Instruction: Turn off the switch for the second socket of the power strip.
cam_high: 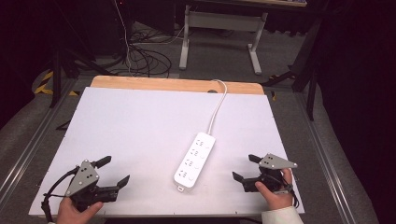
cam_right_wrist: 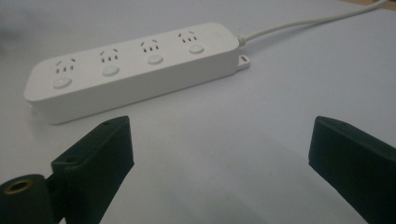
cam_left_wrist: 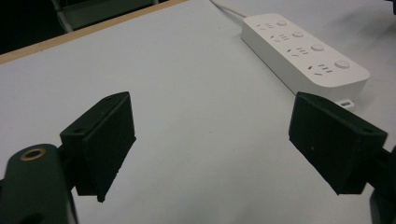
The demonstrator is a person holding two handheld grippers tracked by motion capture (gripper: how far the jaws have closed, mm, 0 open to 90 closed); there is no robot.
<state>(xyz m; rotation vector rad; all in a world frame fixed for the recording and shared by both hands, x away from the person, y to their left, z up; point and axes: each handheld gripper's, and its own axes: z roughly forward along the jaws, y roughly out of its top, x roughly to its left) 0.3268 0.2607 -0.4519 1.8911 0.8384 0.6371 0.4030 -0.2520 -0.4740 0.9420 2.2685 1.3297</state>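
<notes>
Power strip (cam_high: 195,159), white with four socket groups and four round buttons, lies flat near the middle of the white board (cam_high: 140,135) on the wooden table (cam_high: 140,83), and its white cord (cam_high: 217,106) runs from its far end toward the table's far edge. My left gripper (cam_high: 111,171) sits well to the left of the strip near the board's front edge, jaws spread wide and empty. My right gripper (cam_high: 246,168) sits to the strip's right, nearer to it, also gaping with nothing between its jaws.
</notes>
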